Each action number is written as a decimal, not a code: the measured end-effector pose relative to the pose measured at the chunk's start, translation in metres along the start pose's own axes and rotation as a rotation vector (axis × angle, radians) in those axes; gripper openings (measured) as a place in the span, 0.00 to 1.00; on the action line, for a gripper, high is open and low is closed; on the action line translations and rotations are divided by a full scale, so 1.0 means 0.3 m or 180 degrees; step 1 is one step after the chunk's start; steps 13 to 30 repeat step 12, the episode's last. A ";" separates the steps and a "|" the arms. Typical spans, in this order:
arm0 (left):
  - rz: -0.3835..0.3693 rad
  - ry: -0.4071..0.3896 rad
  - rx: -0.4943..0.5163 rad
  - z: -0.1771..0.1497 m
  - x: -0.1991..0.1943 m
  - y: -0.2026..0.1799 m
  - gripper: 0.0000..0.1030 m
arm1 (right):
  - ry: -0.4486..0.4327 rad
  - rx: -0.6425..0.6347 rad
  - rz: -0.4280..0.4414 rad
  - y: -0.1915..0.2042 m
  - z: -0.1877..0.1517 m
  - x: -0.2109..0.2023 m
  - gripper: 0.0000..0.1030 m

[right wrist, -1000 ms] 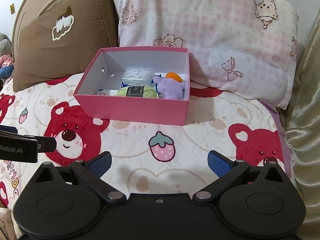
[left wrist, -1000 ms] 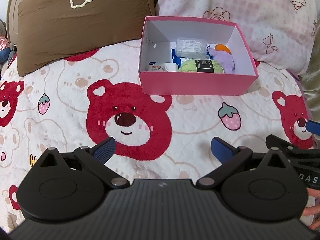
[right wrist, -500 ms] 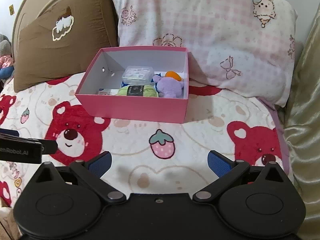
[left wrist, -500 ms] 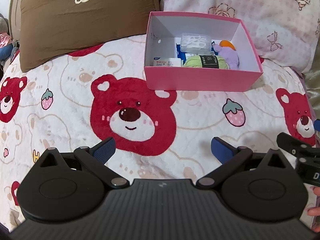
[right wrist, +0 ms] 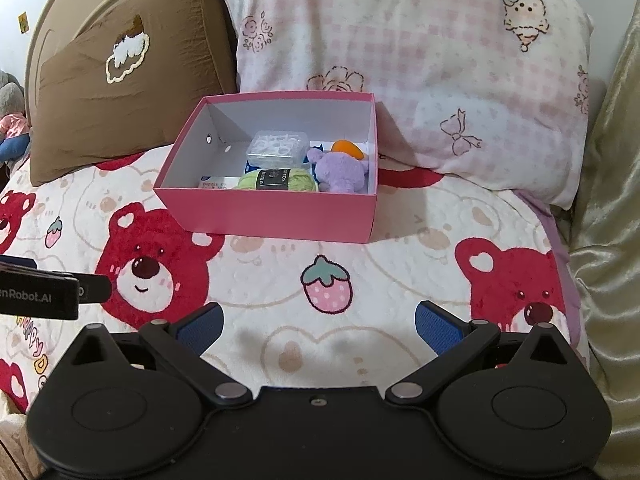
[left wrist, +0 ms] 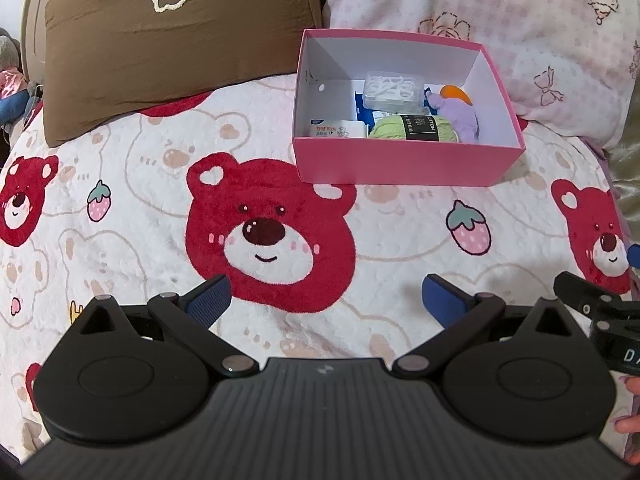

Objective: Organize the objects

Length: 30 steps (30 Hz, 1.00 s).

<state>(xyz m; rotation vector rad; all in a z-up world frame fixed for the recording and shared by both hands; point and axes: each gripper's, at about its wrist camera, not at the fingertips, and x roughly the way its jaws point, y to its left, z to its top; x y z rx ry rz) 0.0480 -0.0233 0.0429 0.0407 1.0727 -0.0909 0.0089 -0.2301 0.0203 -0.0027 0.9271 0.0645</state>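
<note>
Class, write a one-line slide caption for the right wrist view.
Open right gripper faces a pink box holding green yarn and a purple plush on a bear-print blanket.

A bed is covered by a bear-printed blanket (right wrist: 280,344); a brown pillow (right wrist: 120,92) and a pink checked pillow (right wrist: 420,60) are propped against a beige headboard (right wrist: 60,28)

A soft white blanket with red bears and pink strawberries (left wrist: 140,208) covers the bed. A brown pillow (right wrist: 120,92) leans beside a pink checked pillow (right wrist: 420,60).
</note>
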 end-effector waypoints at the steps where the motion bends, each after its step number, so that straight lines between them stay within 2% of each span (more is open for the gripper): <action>1: 0.0007 -0.0004 0.0002 0.000 -0.001 0.000 1.00 | 0.0000 -0.0002 -0.0001 0.001 -0.001 -0.001 1.00; 30: 0.0010 -0.0002 0.0020 0.002 -0.009 0.005 1.00 | -0.0018 0.0022 -0.0015 -0.006 -0.002 -0.012 1.00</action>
